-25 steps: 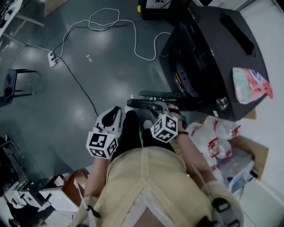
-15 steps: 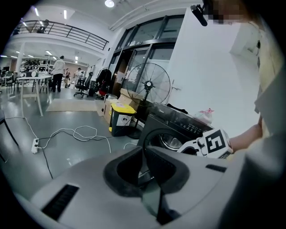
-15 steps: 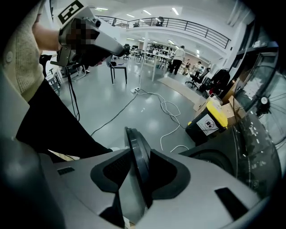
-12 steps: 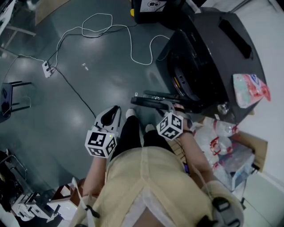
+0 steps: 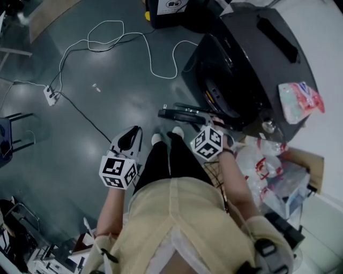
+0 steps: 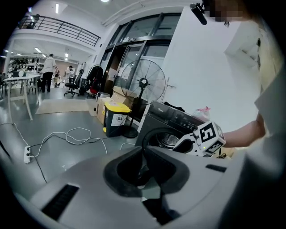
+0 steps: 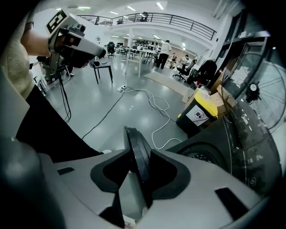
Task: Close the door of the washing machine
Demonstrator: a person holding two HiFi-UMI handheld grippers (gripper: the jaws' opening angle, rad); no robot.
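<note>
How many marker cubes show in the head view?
2. One cube sits on the left tongs at lower left; the other on the right tongs, beside the washer door. None looks hidden.

White cable [image 5: 134, 40] looped on grey floor [image 5: 123, 101], power strip [image 5: 49, 95], yellow-lidded bin [image 6: 115, 117], standing fan [image 6: 143, 82], plastic bags [image 5: 257, 166]

Glossy grey floor [image 5: 123, 80], white wall [image 6: 196, 67], railed mezzanine [image 7: 147, 18] under bright ceiling lights [image 7: 159, 6].
</note>
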